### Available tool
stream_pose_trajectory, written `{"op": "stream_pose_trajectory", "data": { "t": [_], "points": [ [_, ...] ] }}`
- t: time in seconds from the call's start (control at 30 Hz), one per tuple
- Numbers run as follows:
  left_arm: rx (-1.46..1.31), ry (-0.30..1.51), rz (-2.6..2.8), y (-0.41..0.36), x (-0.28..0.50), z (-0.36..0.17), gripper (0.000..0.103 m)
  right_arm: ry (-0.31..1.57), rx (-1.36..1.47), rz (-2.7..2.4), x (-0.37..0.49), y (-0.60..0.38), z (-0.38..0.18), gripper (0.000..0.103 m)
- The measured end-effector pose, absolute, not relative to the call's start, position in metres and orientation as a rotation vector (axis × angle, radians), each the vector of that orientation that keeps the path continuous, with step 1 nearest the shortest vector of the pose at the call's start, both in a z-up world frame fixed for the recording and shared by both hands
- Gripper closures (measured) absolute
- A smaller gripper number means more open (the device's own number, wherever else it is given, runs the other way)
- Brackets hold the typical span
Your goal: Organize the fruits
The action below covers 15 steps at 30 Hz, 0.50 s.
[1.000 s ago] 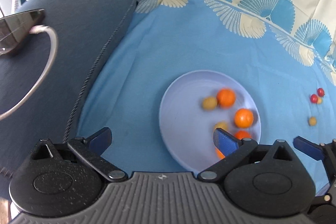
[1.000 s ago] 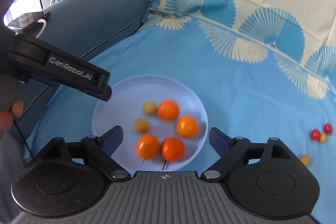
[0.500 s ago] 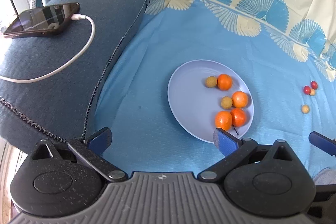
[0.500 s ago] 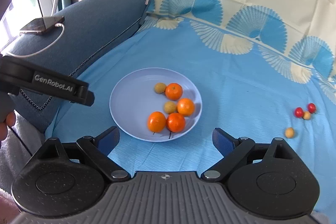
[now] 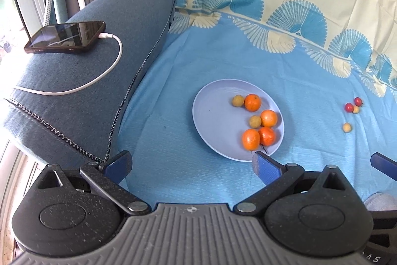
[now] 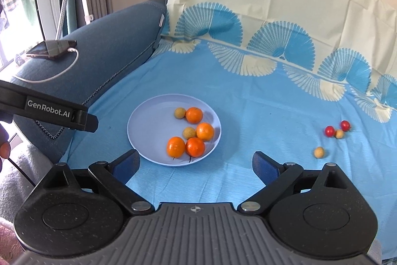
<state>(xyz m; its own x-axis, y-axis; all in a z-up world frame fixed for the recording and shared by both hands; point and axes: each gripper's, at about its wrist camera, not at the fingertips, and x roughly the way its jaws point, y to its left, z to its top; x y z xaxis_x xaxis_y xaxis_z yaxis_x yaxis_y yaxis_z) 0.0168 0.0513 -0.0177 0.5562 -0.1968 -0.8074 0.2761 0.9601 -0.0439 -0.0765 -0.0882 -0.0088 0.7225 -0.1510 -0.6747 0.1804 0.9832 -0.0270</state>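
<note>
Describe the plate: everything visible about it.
The plate is round, shallow, pale lavender-blue, smooth like plastic or glazed ceramic, with a low raised rim. It lies flat and upright on the blue patterned cloth, near the sofa arm. It holds four oranges and two small tan fruits, all bunched toward its right half; the left half is bare. No hand-held gripper touches it.

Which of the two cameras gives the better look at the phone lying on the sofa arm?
The left wrist view: the phone lies near and large there, its dark screen and plugged-in white cable clear. In the right wrist view the phone is small, far off at the left edge.
</note>
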Motion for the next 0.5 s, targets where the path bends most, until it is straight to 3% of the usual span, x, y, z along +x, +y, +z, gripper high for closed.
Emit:
{"op": "stream_pose_trajectory", "data": {
  "t": [0.5],
  "points": [
    [0.11, 0.877, -0.289, 0.053, -0.018, 0.002, 0.0, 0.656, 0.047, -0.187, -0.111, -0.083, 0.011, 0.005]
  ]
}}
